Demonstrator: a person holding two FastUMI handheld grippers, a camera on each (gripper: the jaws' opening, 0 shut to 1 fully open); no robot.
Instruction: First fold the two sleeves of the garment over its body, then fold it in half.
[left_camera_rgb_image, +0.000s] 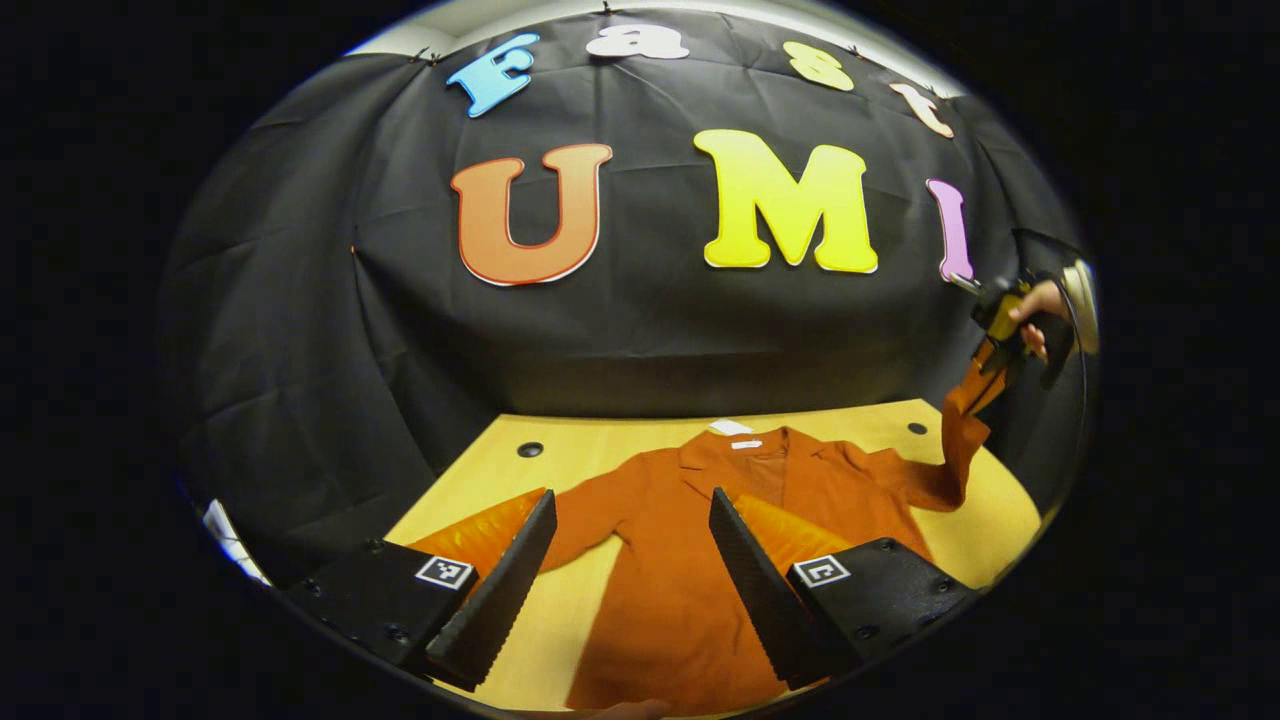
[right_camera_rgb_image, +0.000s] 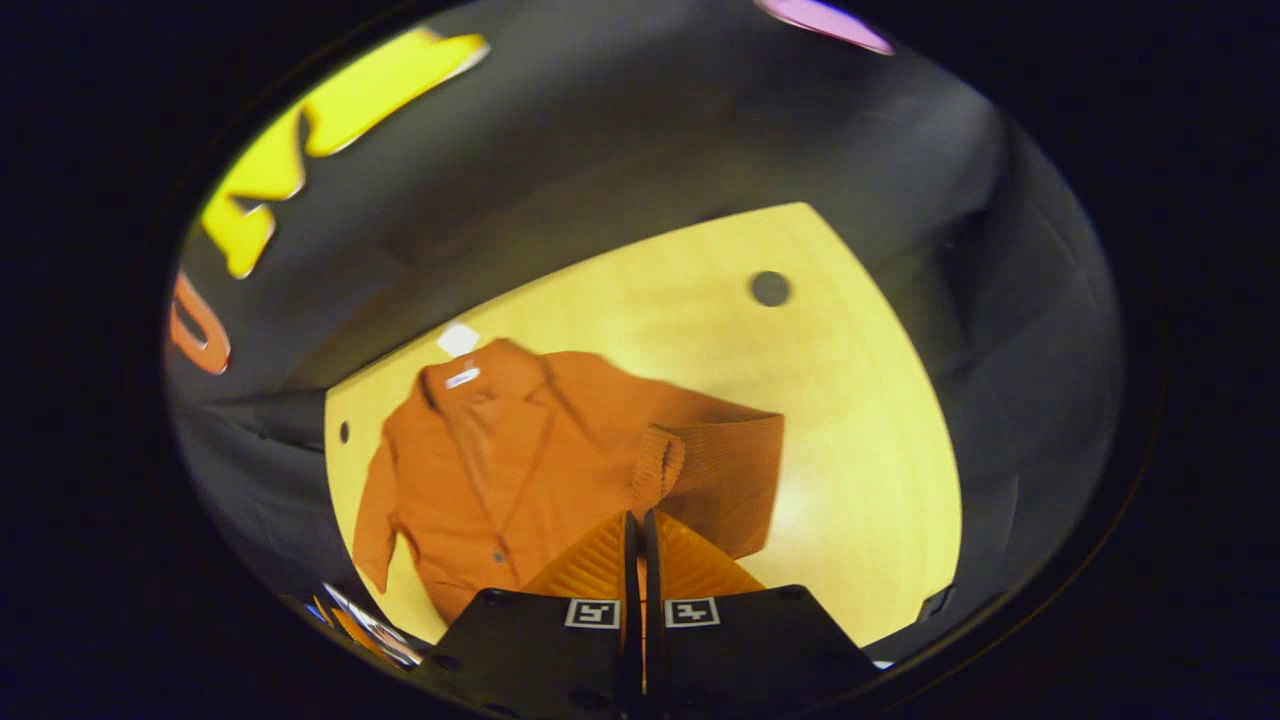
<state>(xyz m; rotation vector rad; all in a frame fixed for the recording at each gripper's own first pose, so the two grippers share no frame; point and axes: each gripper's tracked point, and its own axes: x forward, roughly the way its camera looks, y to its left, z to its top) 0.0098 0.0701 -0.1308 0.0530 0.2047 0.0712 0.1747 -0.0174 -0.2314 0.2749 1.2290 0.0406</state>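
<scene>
- An orange jacket (left_camera_rgb_image: 690, 560) lies flat on the yellow table (left_camera_rgb_image: 480, 465), its front up and its collar toward the back edge by the black cloth wall (left_camera_rgb_image: 300, 300).
- The right gripper (right_camera_rgb_image: 640, 545) has its two fingers pressed close together. It is pinching the end of one sleeve (right_camera_rgb_image: 715, 470).
- In the left gripper view, that sleeve (left_camera_rgb_image: 955, 430) hangs up in the air near the right edge of the table. A hand (left_camera_rgb_image: 1035, 315) holds the far gripper (left_camera_rgb_image: 995, 335) high above it.
- The left gripper (left_camera_rgb_image: 630, 555) has its fingers spread wide. It holds nothing and hangs over the near part of the jacket.
- The other sleeve (left_camera_rgb_image: 590, 510) lies stretched out flat toward the left edge of the table.
- So I think the job has only just begun. The first sleeve is lifted but not yet laid over the body.
- Left to do: lay this sleeve down, fold the other sleeve over, then fold the jacket in half.
- A small white tag (left_camera_rgb_image: 730, 428) lies at the collar, near the back edge.
- Dark round holes (left_camera_rgb_image: 530, 449) sit in the table near the back corners.
- Nothing else lies on the jacket's body, so I think the sleeve has a free place to land.
</scene>
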